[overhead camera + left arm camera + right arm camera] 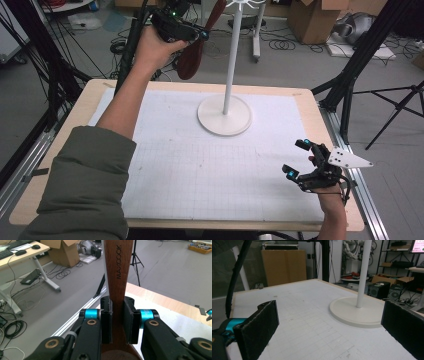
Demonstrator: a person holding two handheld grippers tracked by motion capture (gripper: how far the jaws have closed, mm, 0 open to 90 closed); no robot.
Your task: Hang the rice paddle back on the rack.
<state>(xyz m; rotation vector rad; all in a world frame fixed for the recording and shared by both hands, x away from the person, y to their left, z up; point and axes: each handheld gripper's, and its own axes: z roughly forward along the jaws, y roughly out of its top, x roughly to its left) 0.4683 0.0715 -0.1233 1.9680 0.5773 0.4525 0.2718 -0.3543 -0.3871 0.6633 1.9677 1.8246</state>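
In the high view, I have the left gripper (200, 34) raised at the upper left of the frame, above the far edge of the table (75, 107), with the forearm and its green sleeve (85, 185) running up from the bottom left. Its jaws are clamped on a wooden spatula (192, 57), dark reddish-brown, which hangs with its broad end lower, just left of the white pole. In the left gripper view the spatula's handle (117, 270) rises straight up through the middle of the frame, the word MAXCOOK printed along it, and both black pads (107, 320) press flat against its sides, so the grip is tight and narrow.

The white stand (224, 116) sits at the upper centre of the high view, its round base on the white gridded mat (210, 170) and its pole going up out of the top of the frame. The spatula is close beside the pole, but I cannot tell whether they touch.

My right gripper (298, 160) rests low at the lower right of the high view, near the mat's right edge. Its jaws stand wide apart and hold nothing; in the right gripper view the two pads (259, 325) frame the bare mat and the stand's base (359, 311).
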